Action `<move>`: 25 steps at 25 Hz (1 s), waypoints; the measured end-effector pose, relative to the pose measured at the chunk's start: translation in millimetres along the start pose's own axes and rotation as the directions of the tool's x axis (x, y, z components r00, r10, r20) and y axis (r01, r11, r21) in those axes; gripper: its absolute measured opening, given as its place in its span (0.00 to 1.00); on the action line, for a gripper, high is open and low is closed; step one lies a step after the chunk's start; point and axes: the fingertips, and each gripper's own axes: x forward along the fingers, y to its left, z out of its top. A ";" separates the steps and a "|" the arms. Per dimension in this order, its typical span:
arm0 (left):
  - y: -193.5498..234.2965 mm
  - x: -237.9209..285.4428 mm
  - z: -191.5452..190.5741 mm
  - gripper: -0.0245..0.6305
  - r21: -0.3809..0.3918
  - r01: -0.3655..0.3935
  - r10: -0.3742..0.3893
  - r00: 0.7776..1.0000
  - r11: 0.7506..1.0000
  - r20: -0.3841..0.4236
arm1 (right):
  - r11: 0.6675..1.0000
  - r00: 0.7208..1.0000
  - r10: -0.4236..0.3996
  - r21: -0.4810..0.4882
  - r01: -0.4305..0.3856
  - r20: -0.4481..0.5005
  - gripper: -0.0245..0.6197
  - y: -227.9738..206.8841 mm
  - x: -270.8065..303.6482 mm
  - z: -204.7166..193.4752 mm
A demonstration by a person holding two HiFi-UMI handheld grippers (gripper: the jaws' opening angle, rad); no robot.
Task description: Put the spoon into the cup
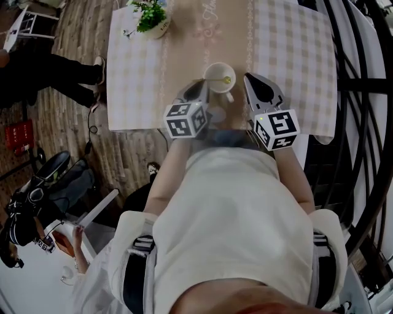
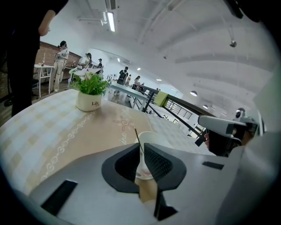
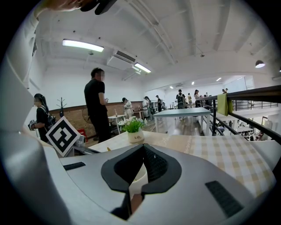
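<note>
A white paper cup [image 1: 218, 78] stands on the checked tablecloth [image 1: 135, 73] near the table's front edge, and the gold spoon [image 1: 226, 80] rests inside it. In the left gripper view the spoon's thin handle [image 2: 137, 135] pokes up over the cup's rim [image 2: 152, 135]. My left gripper [image 1: 198, 87] sits just left of the cup, its jaws closed together on nothing [image 2: 141, 147]. Just right of the cup, my right gripper [image 1: 250, 80] also has its jaws together and holds nothing [image 3: 142, 147]. The cup [image 3: 138, 176] shows low behind the right gripper's jaws.
A small potted plant [image 1: 152, 18] stands at the table's far left [image 2: 89, 99] [image 3: 135, 134]. A person's dark legs [image 1: 61, 73] are beside the table's left edge. A black railing [image 1: 362, 92] runs along the right. People and tables fill the room behind.
</note>
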 end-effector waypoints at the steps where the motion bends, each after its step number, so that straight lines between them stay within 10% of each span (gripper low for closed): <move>1: 4.7 -1.7 0.9 0.05 -0.006 0.003 -0.003 1.000 1.000 -0.001 | 1.000 1.000 -0.002 0.000 0.002 -0.003 0.04 4.0 3.1 0.4; 5: 12.0 -3.4 2.2 0.17 -0.018 0.022 -0.022 1.000 1.000 -0.009 | 1.000 1.000 -0.011 0.004 0.011 -0.012 0.04 10.0 7.0 -0.3; 25: -3.4 -40.5 60.4 0.13 -0.018 0.036 -0.034 0.994 0.999 0.100 | 0.997 0.997 -0.071 0.031 0.071 0.004 0.04 17.9 -21.1 20.9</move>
